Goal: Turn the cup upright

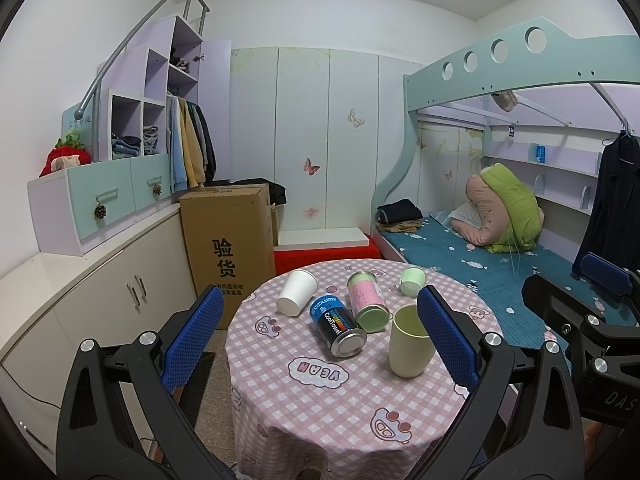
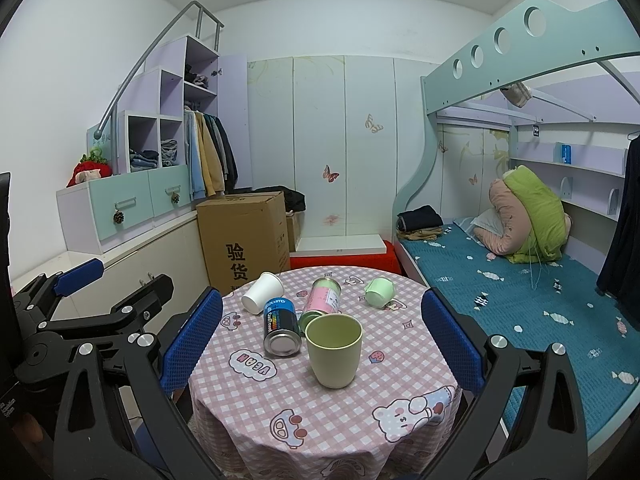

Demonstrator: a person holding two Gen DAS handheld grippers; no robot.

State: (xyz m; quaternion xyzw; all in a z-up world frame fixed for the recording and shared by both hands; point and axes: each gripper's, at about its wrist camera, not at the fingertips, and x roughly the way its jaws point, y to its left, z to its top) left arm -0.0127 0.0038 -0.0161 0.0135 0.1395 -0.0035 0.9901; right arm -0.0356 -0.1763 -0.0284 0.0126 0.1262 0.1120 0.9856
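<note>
Blue finger (image 1: 448, 336) hides the cup's (image 1: 410, 342) right rim.

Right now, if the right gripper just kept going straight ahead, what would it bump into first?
Probably the upright cup: it stands centred between the open right gripper's fingers, nearer than the cans. Depth is hard to judge.

Cups – three (image 2: 334, 350) (image 2: 262, 293) (image 2: 379, 291); cans – two (image 2: 281, 327) (image 2: 322, 298).

Child's bedroom at home, loft bed (image 2: 500, 52), hanging clothes (image 2: 208, 152), butterfly-stickered wardrobe (image 2: 340, 148), cartoon tablecloth (image 2: 320, 412)
</note>
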